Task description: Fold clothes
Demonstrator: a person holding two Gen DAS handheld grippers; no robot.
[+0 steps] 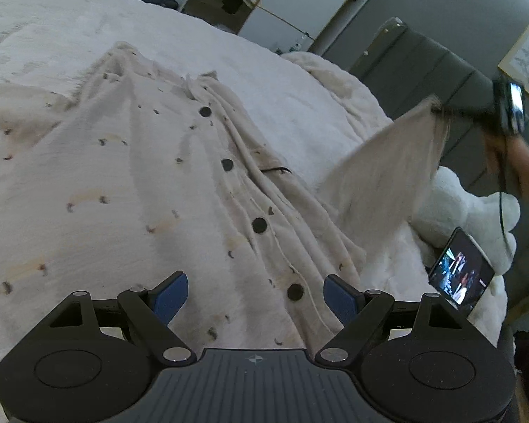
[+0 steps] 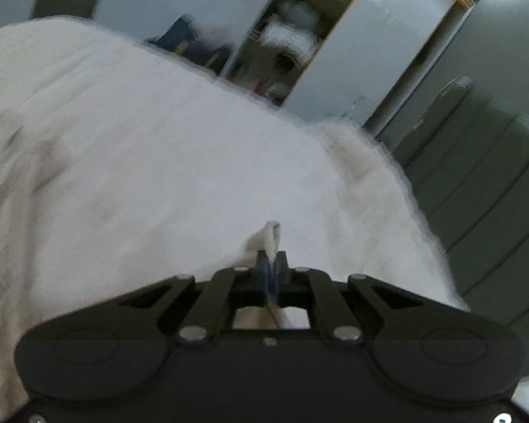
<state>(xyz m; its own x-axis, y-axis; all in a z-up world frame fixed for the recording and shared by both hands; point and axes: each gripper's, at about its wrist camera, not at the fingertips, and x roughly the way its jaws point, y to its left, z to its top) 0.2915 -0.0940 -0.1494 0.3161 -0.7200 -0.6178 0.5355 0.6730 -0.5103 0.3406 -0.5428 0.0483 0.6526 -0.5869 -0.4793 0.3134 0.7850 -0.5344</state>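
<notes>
Shirt spread on the bed, one edge lifted, folding barely begun.

In the left wrist view, the cream button-front shirt [image 1: 165,176] lies face up across the middle of the bed [image 1: 70,28], wrinkled along its button placket and not yet folded. The left gripper [image 1: 255,298] hovers over the hem with its jaws wide apart and nothing between them. Toward the bed's right edge, the right gripper [image 1: 441,107] holds a flap of the shirt raised clear of the bed; below it a lit tablet [image 1: 462,275] and a white plush toy [image 1: 465,204] crowd that edge, while the far side lies bare. In the blurred right wrist view, the right gripper [image 2: 272,275] is clamped on a pinch of shirt fabric [image 2: 272,234], with bare bed ahead to its far edge. Every fold appears still to be made.
</notes>
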